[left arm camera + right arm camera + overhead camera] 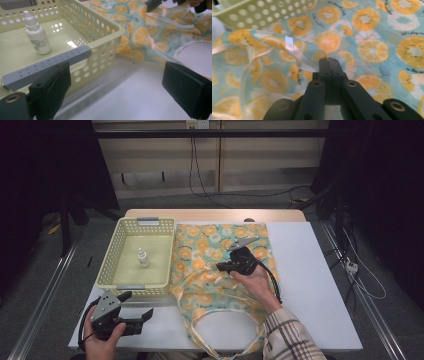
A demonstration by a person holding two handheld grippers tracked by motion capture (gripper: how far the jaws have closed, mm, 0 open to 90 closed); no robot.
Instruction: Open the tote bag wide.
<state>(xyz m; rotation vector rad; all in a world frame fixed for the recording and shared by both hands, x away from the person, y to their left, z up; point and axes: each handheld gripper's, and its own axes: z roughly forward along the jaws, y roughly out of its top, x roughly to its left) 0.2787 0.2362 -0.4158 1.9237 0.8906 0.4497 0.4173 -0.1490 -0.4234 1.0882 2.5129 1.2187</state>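
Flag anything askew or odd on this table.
The orange-print bag lies rumpled, its left edge bunched against the yellow basket. The right tongs are shut on its pale strap. The dropper bottle stands upright.

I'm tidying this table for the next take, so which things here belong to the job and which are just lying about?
In the job:
- fruit-print bag, its ribbon handle pinched
- right tongs, shut on that handle
- left tongs, open, near the basket

Lying about:
- yellow basket
- small dropper bottle standing in it
- cables on the floor
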